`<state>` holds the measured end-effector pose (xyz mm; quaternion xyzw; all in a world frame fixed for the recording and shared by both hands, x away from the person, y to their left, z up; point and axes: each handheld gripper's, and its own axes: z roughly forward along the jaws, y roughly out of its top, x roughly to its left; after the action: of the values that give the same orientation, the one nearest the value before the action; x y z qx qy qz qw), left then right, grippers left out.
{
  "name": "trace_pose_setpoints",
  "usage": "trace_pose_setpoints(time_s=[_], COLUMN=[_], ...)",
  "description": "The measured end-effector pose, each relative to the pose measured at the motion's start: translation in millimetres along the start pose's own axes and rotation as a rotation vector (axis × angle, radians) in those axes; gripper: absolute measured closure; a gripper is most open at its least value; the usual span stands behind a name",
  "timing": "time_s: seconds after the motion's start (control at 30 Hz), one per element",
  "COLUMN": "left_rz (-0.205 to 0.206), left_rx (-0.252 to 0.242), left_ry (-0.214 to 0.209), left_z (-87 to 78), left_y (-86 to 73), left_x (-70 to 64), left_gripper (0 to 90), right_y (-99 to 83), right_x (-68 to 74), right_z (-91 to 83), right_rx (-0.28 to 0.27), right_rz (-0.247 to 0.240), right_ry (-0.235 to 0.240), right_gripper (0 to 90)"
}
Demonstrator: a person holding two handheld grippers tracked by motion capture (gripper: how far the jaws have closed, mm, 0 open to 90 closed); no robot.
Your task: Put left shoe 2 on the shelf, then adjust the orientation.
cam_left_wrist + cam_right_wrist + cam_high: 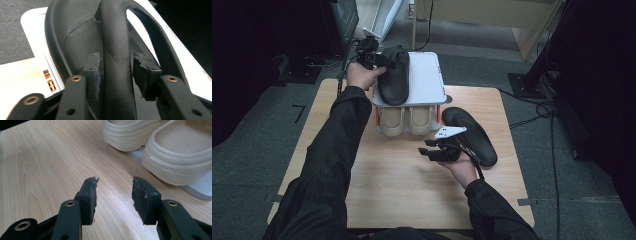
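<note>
**Black sandal held on the white rack**

Black sandal (394, 75) is seen at the upper left of centre in the high view, lying on the top shelf of a white rack (428, 75) at the far edge of the wooden counter (392, 185). Its strap (115, 62) is clasped by the left claw (377, 60); in the left gripper view the strap runs up the middle of the frame between the two pads, with the left pad (93, 66) pressed against it and the right pad just beside it. A pair of beige clogs (406, 120) is stowed on the lower shelf of the rack, toes toward the bottom of the frame.

The second black sandal (472, 132) is laid on the counter at right of centre, just beside the rack. The right claw (428, 147) is held low over the counter, near that sandal, with its jaws spread apart and nothing between them. In the right gripper view the beige clogs are shown at the upper right, beyond the jaws.
</note>
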<state>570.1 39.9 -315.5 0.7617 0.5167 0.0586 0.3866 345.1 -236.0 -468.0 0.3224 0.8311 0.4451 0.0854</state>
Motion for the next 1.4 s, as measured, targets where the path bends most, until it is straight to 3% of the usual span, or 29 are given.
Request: trace_pose_setpoints(time_s=[0.17,0.43,0.63,0.97,1.4], left_rz=[0.026,0.054,0.073,0.107,0.101], left_rx=[-0.022,-0.013,-0.025,-0.059,-0.071], left_ry=[-0.011,-0.012,-0.024,-0.024,0.003], left_z=[-8.1,-24.2,-41.6,-70.8,-83.2], left_y=[-3.2,-13.0,-26.4,-56.0,-90.9], left_x=[-1.7,0.1,0.4,4.3,19.4], left_gripper=[46.2,41.2,41.2,41.2,41.1], right_y=[0.4,0.8,-1.4,-8.4,-16.5], right_x=[-7.3,-19.6,-26.2,-43.9,-64.0], right_z=[-5.6,-19.0,-32.8,-56.8,-78.1], right_rx=[-0.001,-0.015,-0.030,-0.045,-0.061], right_rz=[0.020,0.052,0.041,0.081,0.120], right_ry=[0.001,-0.015,-0.031,-0.081,-0.147], right_gripper=[55.2,55.1,55.1,58.8,65.3])
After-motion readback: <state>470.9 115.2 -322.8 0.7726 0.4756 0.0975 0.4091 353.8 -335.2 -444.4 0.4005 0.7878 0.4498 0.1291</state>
